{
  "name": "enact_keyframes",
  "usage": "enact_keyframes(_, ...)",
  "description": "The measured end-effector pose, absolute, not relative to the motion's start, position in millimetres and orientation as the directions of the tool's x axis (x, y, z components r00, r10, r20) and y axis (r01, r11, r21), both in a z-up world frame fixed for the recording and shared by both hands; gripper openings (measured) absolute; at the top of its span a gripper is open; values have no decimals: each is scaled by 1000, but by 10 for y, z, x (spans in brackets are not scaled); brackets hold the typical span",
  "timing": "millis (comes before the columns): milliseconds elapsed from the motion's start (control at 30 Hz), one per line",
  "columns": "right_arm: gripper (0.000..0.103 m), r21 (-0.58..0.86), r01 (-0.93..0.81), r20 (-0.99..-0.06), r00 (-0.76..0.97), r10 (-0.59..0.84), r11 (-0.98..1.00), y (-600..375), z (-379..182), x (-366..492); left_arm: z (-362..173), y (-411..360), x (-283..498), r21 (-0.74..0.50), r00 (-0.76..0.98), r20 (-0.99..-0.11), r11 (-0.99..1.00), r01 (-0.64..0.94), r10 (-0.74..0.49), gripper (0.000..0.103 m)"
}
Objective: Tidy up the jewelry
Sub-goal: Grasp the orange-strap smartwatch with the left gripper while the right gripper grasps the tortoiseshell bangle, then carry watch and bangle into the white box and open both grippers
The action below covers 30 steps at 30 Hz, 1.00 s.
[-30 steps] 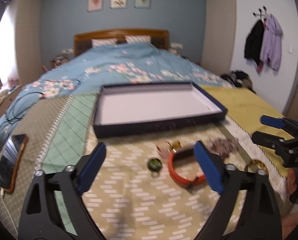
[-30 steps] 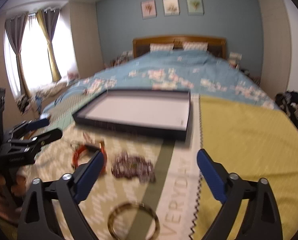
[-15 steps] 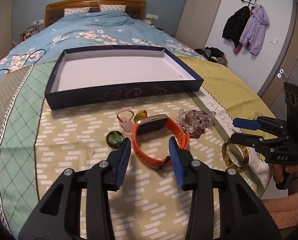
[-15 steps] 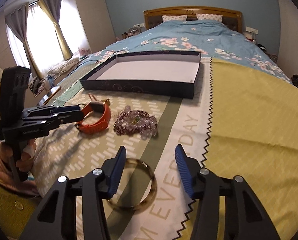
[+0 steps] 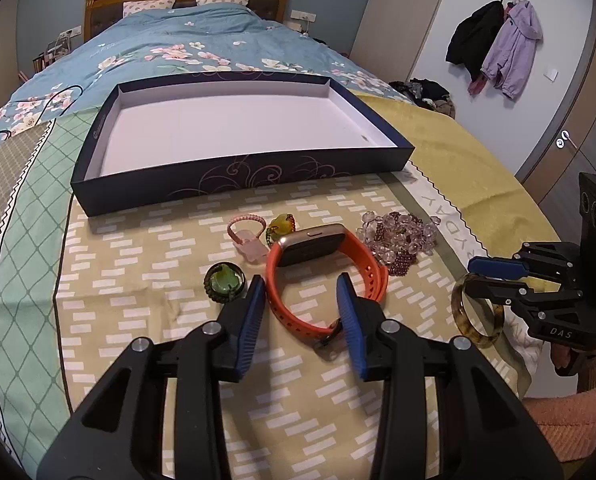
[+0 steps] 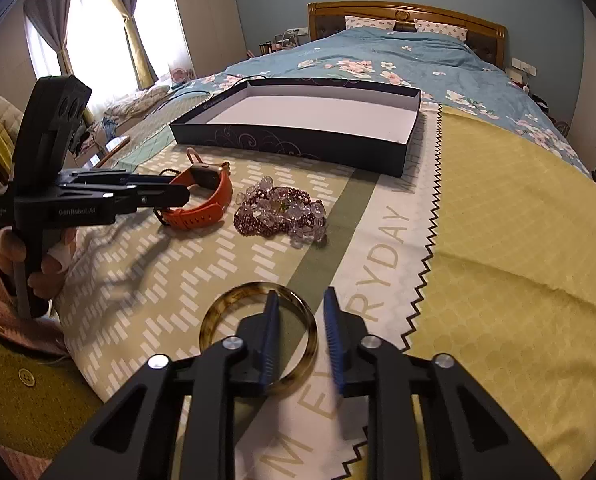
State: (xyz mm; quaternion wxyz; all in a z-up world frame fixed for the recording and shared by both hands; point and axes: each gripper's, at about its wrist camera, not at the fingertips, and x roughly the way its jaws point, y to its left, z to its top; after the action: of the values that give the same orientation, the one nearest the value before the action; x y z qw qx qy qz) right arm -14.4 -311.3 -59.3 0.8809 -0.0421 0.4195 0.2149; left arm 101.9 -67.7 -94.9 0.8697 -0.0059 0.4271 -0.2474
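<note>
An empty dark blue box (image 5: 238, 184) with a white floor lies on the bed. In front of it lie an orange watch (image 5: 321, 264), a purple bead bracelet (image 5: 397, 240), a pink ring (image 5: 246, 228), a yellow-green piece (image 5: 280, 226), a green stone (image 5: 224, 282) and a tortoiseshell bangle (image 5: 477, 316). My left gripper (image 5: 299, 300) is open, its jaws straddling the watch's near strap. My right gripper (image 6: 298, 320) is open, low over the bangle (image 6: 218, 312), with the bangle's right rim between its jaws.
The patterned cloth (image 5: 146, 240) covers the bed's foot; a yellow blanket (image 6: 517, 220) lies to the right. The bed's front edge is close to both hands. Coats (image 5: 497, 48) hang on the wall by a door.
Both grippers moved forward and down and narrowed their jaws. The left now straddles the watch strap; the right now sits over the bangle's rim.
</note>
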Motion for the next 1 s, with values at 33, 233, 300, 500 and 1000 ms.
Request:
enact_keyframes(33, 14, 102, -415, -759, 555, 341, 904, -3113, -591, -143, -950, -691, 1032, -211, 515, -744, 882, 421, -424, 29)
enact_keyframes(233, 5, 80, -427, -760, 558, 332, 901, -3074, -561, -138, -962, -686, 1066, -197, 518, -755, 892, 407, -403, 10)
enact_keyframes(300, 5, 99, -430, -746, 565, 353, 898, -3095, -518, -136, -954, -646, 1043, -200, 520, -753, 893, 404, -404, 7)
enact_keyframes(500, 6, 112, -416, -715, 597, 364, 903, -3141, -399, -65, -926, -561, 1016, -214, 525, -747, 896, 390, -408, 7)
enact_keyframes(1000, 6, 115, -432, -616, 676, 405, 895, -2997, -7, 493, -401, -159, 1238, -279, 621, -658, 904, 325, -426, 7)
